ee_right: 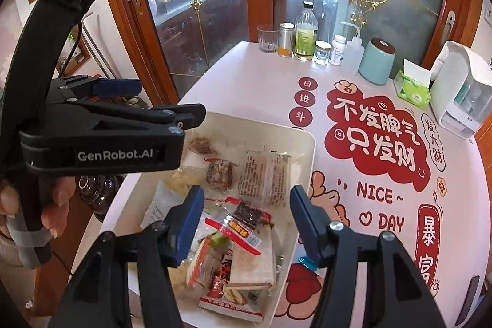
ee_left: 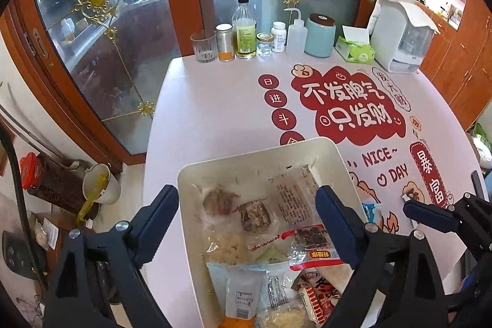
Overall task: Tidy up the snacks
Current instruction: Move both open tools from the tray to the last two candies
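A white bin (ee_left: 261, 151) (ee_right: 307, 162) sits at the near left of the table, filled with several wrapped snacks. Among them are a red-labelled packet (ee_left: 313, 251) (ee_right: 243, 226) and a round brown cake in clear wrap (ee_left: 255, 214) (ee_right: 218, 172). My left gripper (ee_left: 246, 202) hangs open over the bin, its blue pads wide apart with nothing between them. It also shows at the left of the right wrist view (ee_right: 167, 102), held by a hand. My right gripper (ee_right: 247, 199) is open above the bin's near right part and grips nothing. A small blue-wrapped candy (ee_right: 307, 263) lies on the cloth beside the bin.
Along the table's far edge stand a glass (ee_left: 203, 49), an oil bottle (ee_left: 244, 29), small jars, a squeeze bottle, a teal canister (ee_left: 319, 34), a tissue box (ee_left: 355, 49) and a white appliance (ee_left: 399, 36). Pots and jars sit on the floor at left (ee_left: 98, 183).
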The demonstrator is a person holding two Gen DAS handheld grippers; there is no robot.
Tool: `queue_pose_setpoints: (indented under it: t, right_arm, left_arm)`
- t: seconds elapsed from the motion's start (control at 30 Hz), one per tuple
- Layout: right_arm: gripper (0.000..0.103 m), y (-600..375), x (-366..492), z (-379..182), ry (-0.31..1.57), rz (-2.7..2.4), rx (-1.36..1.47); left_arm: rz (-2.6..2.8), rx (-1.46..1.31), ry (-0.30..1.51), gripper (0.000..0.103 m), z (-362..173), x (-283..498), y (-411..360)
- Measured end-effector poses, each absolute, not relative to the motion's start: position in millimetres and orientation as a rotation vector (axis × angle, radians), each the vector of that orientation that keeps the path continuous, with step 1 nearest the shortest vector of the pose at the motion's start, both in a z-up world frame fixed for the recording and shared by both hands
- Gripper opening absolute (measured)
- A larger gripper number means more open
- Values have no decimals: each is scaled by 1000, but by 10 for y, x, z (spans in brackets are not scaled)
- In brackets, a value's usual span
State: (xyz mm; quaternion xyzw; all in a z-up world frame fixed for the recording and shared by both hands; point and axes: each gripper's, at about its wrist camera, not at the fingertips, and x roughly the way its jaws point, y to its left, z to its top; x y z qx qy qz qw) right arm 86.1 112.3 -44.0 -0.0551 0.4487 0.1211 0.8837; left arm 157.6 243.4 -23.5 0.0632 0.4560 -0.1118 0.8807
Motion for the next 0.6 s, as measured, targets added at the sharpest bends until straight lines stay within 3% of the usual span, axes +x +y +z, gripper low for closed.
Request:
queue_pose_setpoints:
  t: [0.6]
  right_arm:
    - [59,884,564,-355,900,276,-83]
  left_arm:
    - [-263,205,912,90,-48,1196,2087]
